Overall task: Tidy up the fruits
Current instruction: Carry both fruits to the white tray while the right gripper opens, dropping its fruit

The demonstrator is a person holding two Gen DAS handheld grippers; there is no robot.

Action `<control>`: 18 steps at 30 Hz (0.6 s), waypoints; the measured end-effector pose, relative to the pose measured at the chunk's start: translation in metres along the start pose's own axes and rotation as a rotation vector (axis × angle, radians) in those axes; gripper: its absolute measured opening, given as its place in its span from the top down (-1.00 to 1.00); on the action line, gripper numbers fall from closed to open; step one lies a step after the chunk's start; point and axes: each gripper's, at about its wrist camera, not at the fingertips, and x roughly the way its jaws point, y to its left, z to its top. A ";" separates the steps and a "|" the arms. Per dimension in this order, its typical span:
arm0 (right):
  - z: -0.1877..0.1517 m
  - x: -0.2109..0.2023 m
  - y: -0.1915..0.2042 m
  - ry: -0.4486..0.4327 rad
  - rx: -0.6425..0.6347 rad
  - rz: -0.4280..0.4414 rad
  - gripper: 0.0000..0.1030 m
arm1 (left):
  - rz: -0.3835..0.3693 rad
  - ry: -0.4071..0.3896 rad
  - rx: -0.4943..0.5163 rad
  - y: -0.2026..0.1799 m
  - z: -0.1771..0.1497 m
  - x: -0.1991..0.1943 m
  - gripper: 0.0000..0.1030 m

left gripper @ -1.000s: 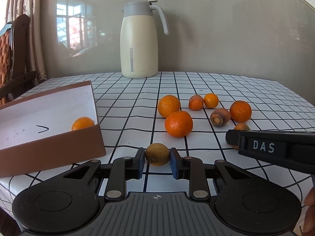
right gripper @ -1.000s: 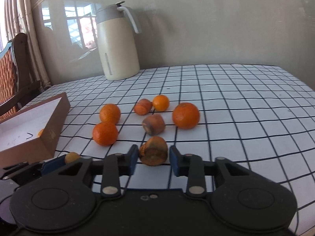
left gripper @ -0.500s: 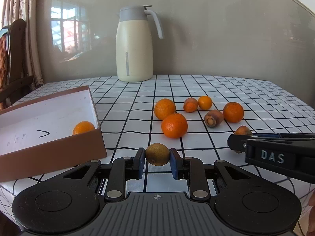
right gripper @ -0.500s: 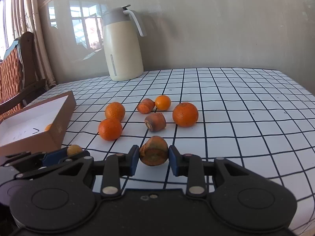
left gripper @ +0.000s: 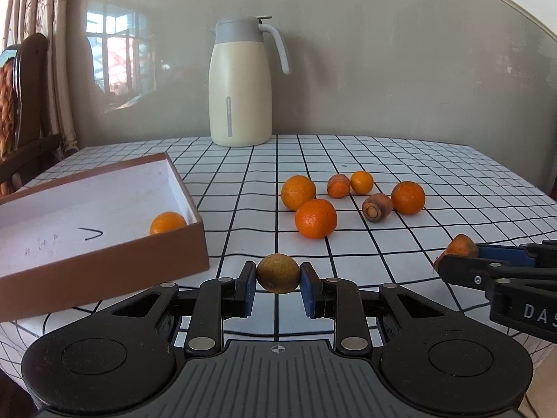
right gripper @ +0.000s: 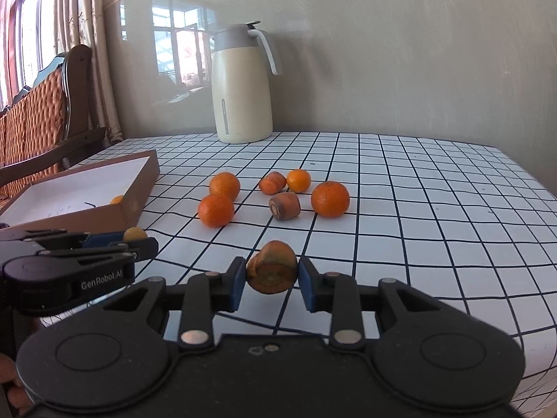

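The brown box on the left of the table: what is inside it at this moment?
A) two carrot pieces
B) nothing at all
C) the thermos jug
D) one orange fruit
D: in the left wrist view a single orange fruit lies in the near right corner of the brown box.

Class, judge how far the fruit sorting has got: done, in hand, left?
Done: one orange lies in the cardboard box. In hand: left gripper grips a yellowish-green fruit; right gripper grips a carrot chunk. Left: four oranges and two carrot chunks on the table.
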 end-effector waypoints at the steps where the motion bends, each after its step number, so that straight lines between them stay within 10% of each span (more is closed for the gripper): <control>1: 0.000 -0.003 0.001 -0.011 -0.007 0.004 0.53 | 0.001 -0.008 -0.002 0.001 0.000 -0.003 0.47; 18: 0.019 -0.020 0.037 -0.225 -0.081 0.136 0.53 | 0.025 -0.164 -0.017 0.044 0.015 -0.061 0.47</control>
